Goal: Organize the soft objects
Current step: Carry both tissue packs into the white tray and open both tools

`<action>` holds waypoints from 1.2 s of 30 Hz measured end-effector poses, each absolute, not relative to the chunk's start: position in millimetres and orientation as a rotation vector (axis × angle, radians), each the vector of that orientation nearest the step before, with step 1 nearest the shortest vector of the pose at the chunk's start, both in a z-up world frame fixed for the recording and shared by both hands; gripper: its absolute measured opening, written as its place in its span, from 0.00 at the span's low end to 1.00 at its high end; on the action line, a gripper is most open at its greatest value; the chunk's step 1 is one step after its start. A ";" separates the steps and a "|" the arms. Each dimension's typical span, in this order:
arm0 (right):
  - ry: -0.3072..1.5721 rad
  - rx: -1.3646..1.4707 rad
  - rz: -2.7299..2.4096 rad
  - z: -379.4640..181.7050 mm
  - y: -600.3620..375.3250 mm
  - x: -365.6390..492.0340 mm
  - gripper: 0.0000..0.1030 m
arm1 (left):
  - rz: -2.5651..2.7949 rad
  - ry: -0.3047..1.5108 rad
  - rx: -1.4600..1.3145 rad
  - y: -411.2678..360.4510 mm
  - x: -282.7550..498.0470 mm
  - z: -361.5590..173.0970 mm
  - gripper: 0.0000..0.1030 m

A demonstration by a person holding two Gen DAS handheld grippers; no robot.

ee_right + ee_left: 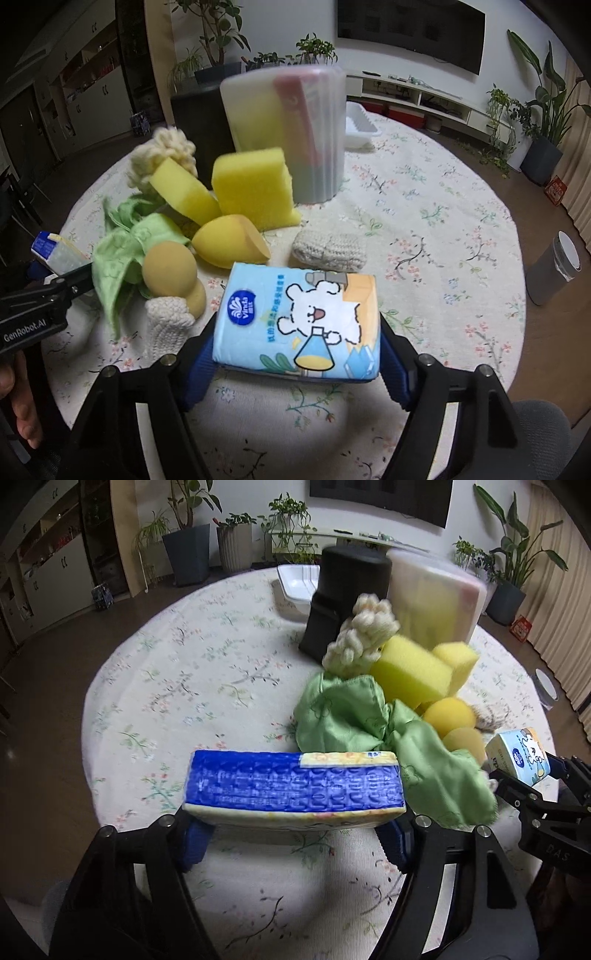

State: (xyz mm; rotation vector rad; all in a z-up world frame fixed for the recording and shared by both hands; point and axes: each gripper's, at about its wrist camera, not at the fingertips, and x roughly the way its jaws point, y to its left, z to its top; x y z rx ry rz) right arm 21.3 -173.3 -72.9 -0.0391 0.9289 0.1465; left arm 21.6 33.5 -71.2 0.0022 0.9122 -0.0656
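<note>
Crinkly blue tissue pack [293,786], glossy rectangular bear-print pack [301,326], both gripped

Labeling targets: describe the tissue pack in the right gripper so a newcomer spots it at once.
On the round floral table, in front of the pile of yellow sponges, the right gripper grips a tissue pack. It alone is light blue with a white cartoon bear.
</note>
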 end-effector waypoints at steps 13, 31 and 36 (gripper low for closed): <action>0.805 -0.056 0.154 6.4 -210.9 35.7 0.75 | -0.088 0.802 0.044 57.1 61.6 2.6 0.70; 0.820 -0.149 0.267 54.3 -258.8 245.8 0.75 | -0.238 0.823 0.213 39.1 274.0 27.7 0.71; 0.858 -0.231 0.341 49.9 -248.5 325.2 0.75 | -0.334 0.877 0.310 20.7 333.3 5.2 0.71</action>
